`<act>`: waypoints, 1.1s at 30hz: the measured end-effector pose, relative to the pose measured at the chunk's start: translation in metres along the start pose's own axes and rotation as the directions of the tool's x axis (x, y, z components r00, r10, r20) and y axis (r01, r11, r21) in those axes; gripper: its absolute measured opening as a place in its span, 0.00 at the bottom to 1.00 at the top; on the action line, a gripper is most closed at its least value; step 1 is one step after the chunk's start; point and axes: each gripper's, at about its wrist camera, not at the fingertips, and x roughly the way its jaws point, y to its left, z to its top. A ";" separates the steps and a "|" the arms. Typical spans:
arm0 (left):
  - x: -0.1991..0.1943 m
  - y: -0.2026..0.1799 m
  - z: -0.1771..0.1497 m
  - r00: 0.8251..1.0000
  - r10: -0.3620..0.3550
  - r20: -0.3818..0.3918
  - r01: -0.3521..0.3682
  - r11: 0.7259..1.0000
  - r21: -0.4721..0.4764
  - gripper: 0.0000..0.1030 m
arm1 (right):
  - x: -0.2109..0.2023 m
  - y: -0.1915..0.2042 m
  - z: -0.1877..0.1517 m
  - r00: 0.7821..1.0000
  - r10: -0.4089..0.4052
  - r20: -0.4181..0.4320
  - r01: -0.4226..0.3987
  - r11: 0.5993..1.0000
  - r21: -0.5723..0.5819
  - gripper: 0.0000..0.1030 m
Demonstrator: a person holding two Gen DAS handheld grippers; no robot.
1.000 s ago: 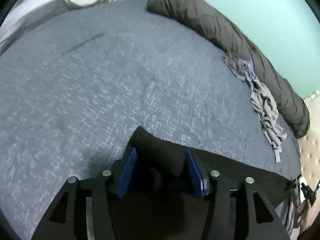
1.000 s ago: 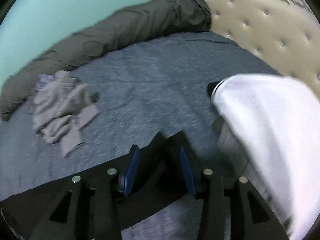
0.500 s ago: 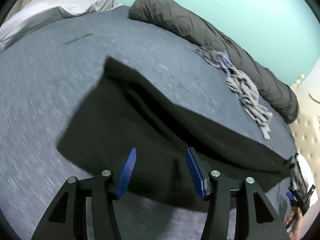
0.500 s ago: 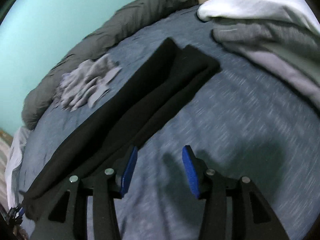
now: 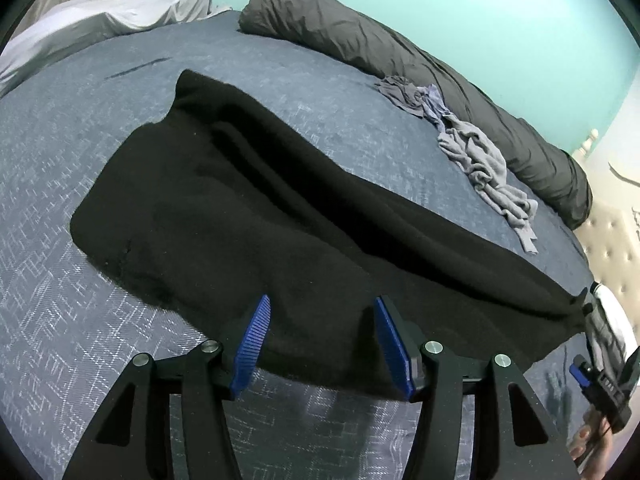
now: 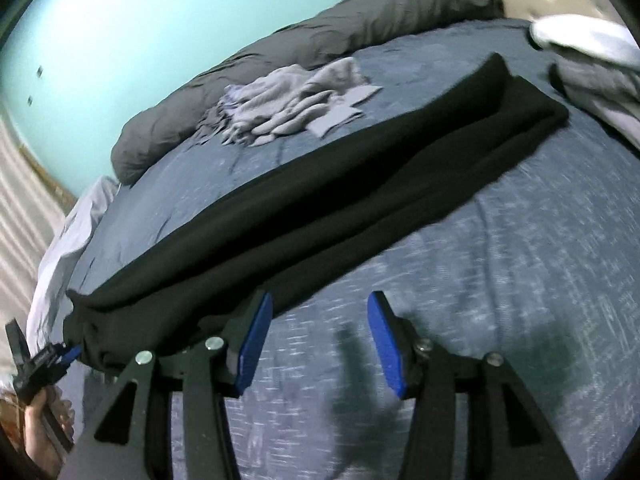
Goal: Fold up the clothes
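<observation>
Garment (image 5: 280, 208) lies on bed (image 5: 60, 320), before bolster (image 5: 400, 52).

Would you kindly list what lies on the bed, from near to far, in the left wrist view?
left gripper → black garment → grey crumpled clothes → dark rolled duvet

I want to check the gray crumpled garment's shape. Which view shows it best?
The left wrist view: the gray garment is sharp, strung out beside the dark rolled duvet. The right wrist view shows it whole but motion-blurred.
</observation>
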 end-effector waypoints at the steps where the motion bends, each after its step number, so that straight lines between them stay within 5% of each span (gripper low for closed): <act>1: 0.001 0.001 0.000 1.000 -0.001 -0.001 0.001 1.000 -0.002 0.57 | 0.005 0.005 -0.001 1.000 0.005 -0.009 -0.005 1.000 -0.009 0.49; 10: 0.006 0.006 0.002 1.000 -0.017 -0.005 0.017 1.000 -0.008 0.57 | 0.019 0.044 -0.015 1.000 -0.004 -0.017 0.002 0.990 -0.138 0.49; 19: 0.003 0.019 0.006 0.998 -0.067 -0.007 0.066 0.995 -0.077 0.57 | 0.049 0.126 0.002 0.995 0.050 -0.091 -0.078 0.942 -0.328 0.53; 25: -0.005 0.023 0.014 0.998 -0.065 0.026 0.067 0.994 -0.087 0.57 | 0.089 0.201 0.000 0.982 -0.038 -0.187 -0.083 0.795 -0.601 0.54; 33: -0.002 0.043 0.018 0.998 -0.055 0.021 0.057 0.991 -0.123 0.57 | 0.145 0.245 -0.007 0.957 -0.177 -0.231 -0.069 0.635 -0.770 0.53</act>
